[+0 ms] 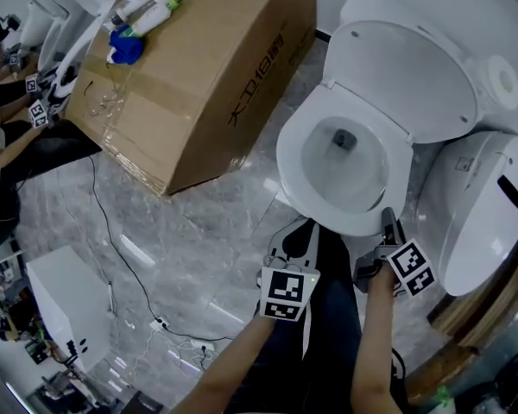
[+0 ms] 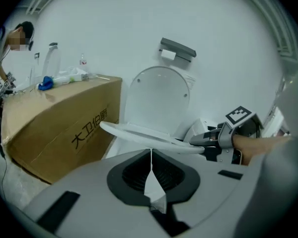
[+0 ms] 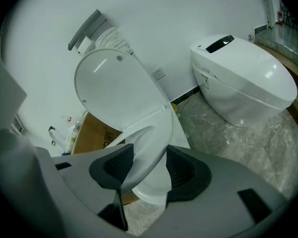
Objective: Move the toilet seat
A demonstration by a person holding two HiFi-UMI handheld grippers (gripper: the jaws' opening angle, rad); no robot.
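Pinching the front rim of the toilet seat [image 3: 148,150], the right gripper [image 1: 387,224] holds it tilted just above the bowl [image 1: 350,166]; the left gripper [image 2: 150,155] is pressed together, empty. Stiff, smooth, hinged plastic, probably light and slippery; the front edge looks the best hold

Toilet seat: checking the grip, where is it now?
The toilet seat sits half raised in the right gripper, centre of the right gripper view, below the upright lid.
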